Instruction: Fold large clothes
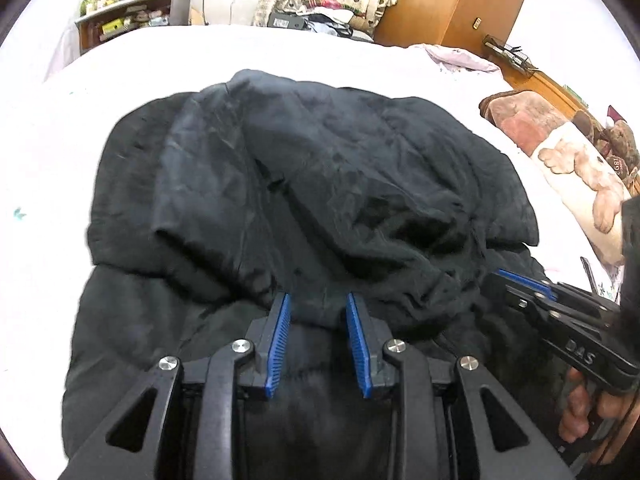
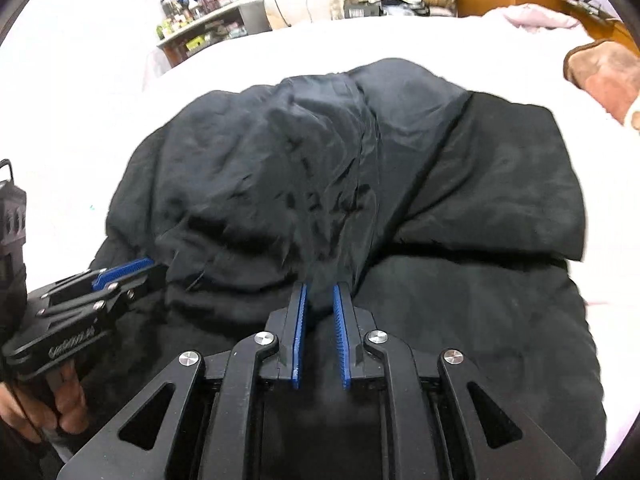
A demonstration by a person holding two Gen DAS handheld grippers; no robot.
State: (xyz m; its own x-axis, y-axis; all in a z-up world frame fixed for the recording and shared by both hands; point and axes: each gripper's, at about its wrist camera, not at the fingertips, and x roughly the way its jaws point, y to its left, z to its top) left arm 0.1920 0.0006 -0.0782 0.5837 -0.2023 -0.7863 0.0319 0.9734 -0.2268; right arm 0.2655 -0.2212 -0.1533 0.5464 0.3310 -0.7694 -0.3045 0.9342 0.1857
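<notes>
A large black coat (image 1: 304, 184) lies bunched on the white bed (image 1: 280, 52), its upper part folded over towards me. My left gripper (image 1: 318, 298) has its blue pads around the near edge of that folded layer, and cloth fills the gap between them. My right gripper (image 2: 320, 286) pinches a raised ridge of the same coat (image 2: 328, 168); creases run in towards its tips. Each gripper shows in the other's view: the right gripper (image 1: 508, 276) at the coat's right side, the left gripper (image 2: 140, 270) at its left, both held by a hand.
A brown blanket with a bear print (image 1: 568, 160) lies at the bed's right side. Beyond the bed's far edge stand a cluttered shelf (image 1: 132, 12), a pile of bedding and clothes (image 1: 332, 0) and a wooden wardrobe (image 1: 452, 0). White sheet surrounds the coat.
</notes>
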